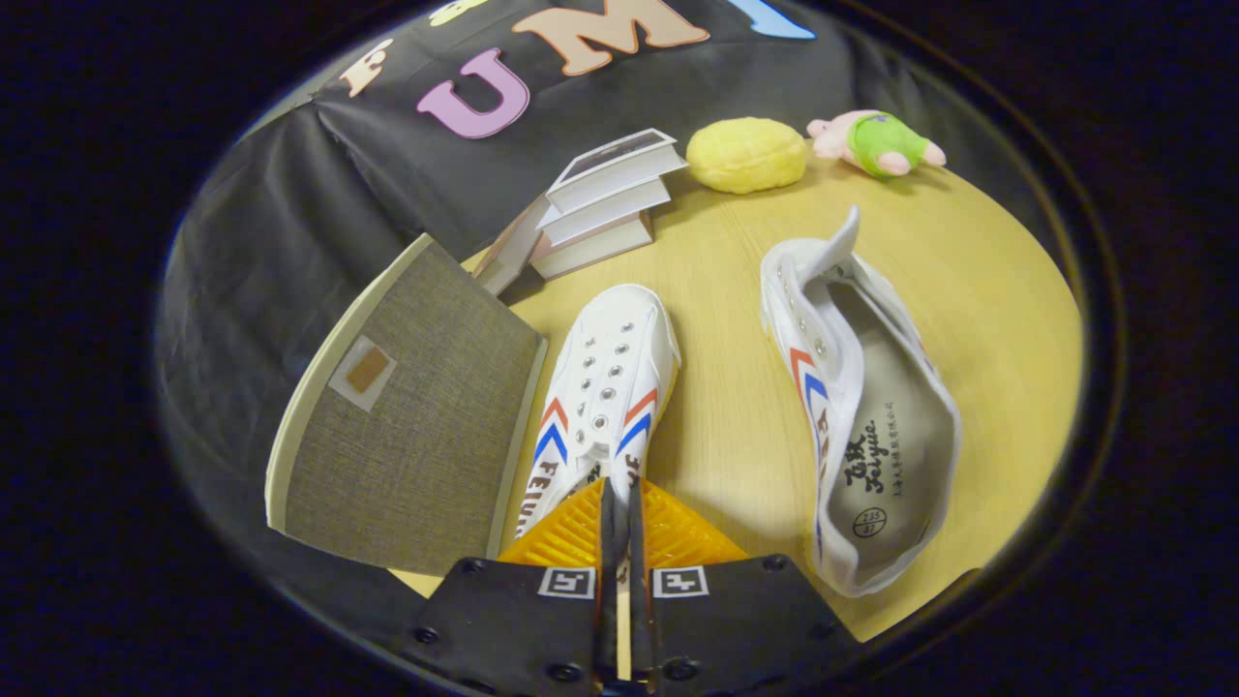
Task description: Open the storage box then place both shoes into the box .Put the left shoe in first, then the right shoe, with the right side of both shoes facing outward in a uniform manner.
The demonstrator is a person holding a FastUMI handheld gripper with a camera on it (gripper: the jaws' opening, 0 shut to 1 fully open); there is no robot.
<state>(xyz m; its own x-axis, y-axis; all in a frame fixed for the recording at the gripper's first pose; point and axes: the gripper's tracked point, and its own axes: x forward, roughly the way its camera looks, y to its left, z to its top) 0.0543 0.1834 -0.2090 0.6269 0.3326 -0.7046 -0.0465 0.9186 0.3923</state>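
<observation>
Storage box lies left of the held shoe, lid apparently on. Gripper clenched on that shoe's heel collar. Second shoe lies on its side to the right. Judged step: first shoe gripped; next needs an open box. Wooden table; books beyond.

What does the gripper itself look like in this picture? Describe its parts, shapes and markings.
The gripper has two wedge-shaped fingers with ribbed, grid-patterned surfaces, tapering forward to narrow tips. Behind them sit two flat black plates fixed with round screws. Each plate carries a small square black-and-white marker near the centre line. No cables can be seen.
</observation>
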